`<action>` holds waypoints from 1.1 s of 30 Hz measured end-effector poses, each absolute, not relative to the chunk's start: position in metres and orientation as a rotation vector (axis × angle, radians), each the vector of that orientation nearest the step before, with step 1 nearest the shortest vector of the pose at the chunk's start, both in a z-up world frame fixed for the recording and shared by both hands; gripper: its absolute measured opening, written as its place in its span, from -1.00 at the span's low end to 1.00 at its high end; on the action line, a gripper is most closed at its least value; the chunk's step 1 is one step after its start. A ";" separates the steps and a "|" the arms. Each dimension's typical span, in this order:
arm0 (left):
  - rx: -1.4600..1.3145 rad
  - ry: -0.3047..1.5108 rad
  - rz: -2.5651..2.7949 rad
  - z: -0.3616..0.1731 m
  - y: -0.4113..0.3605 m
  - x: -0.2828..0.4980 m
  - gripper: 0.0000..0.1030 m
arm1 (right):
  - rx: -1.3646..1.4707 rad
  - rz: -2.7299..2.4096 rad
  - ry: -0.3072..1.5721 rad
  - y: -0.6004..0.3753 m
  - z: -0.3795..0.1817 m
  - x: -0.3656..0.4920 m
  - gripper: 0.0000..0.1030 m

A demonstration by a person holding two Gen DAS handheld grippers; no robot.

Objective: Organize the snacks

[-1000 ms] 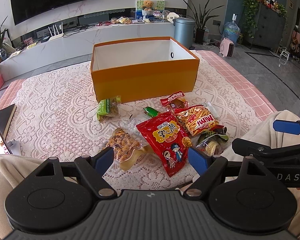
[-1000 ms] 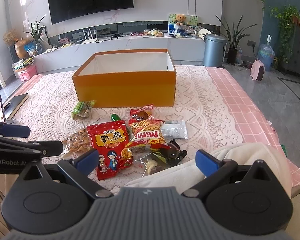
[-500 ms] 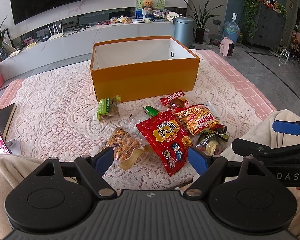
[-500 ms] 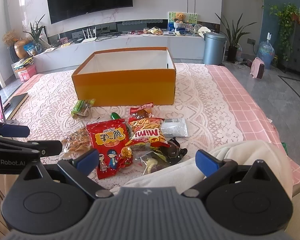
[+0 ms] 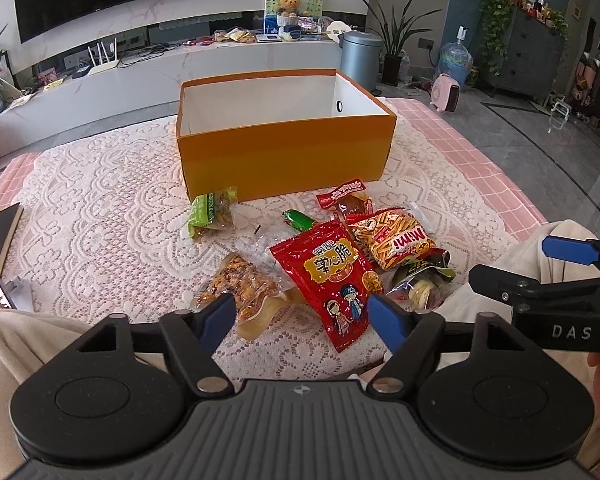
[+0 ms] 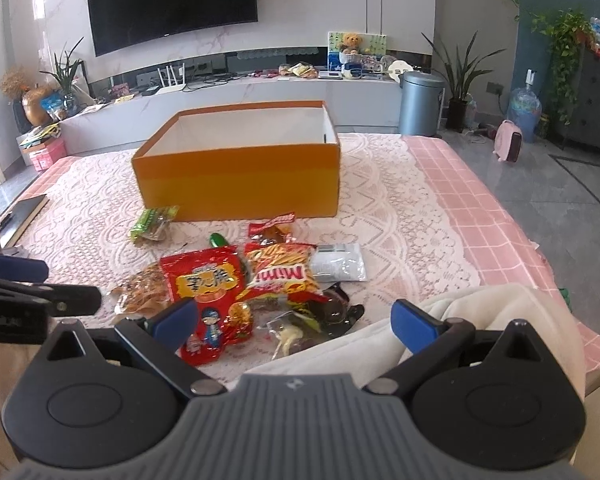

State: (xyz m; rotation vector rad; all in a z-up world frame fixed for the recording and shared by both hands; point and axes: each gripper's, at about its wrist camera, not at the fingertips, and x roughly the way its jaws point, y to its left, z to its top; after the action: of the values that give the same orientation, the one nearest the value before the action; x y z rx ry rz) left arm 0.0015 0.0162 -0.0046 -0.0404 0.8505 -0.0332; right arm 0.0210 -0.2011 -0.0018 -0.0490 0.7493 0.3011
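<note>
Closing on empty air, the left gripper point(image 5: 302, 314) hovers near the red snack bag point(image 5: 332, 276), right gripper point(image 6: 294, 318) spread wide, orange box point(image 5: 284, 152) seemingly empty beyond.

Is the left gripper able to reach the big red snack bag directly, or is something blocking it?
Probably yes. The left gripper, its jaws closing with nothing between them, hangs just short of the big red snack bag, which lies on top of the pile with nothing over it.
</note>
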 end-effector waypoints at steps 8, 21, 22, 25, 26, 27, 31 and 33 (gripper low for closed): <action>-0.144 0.906 -0.116 -0.019 0.021 0.023 -0.12 | -0.071 0.315 0.784 -0.198 -0.014 0.044 0.58; -0.281 0.984 -0.097 -0.037 0.037 0.074 0.29 | -0.111 0.354 0.854 -0.179 -0.038 0.103 0.59; -0.292 0.993 -0.097 -0.039 0.038 0.077 0.29 | -0.115 0.353 0.871 -0.177 -0.040 0.111 0.59; -0.333 1.025 -0.096 -0.047 0.043 0.086 0.29 | -0.097 0.361 0.923 -0.172 -0.050 0.131 0.52; -0.343 1.037 -0.093 -0.051 0.044 0.089 0.29 | -0.087 0.368 0.937 -0.171 -0.053 0.136 0.44; -0.351 1.049 -0.087 -0.054 0.045 0.091 0.30 | -0.079 0.372 0.953 -0.169 -0.057 0.141 0.41; -0.382 1.093 -0.078 -0.067 0.049 0.101 0.34 | -0.044 0.394 1.006 -0.164 -0.075 0.154 0.32; -0.399 1.115 -0.080 -0.073 0.050 0.104 0.36 | -0.033 0.410 1.021 -0.163 -0.083 0.156 0.27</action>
State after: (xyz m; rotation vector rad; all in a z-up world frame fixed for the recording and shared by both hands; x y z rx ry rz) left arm 0.1042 0.0495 -0.0735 -0.3993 1.1148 -0.0801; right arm 0.1556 -0.1626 -0.0826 -0.0328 1.0214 0.4104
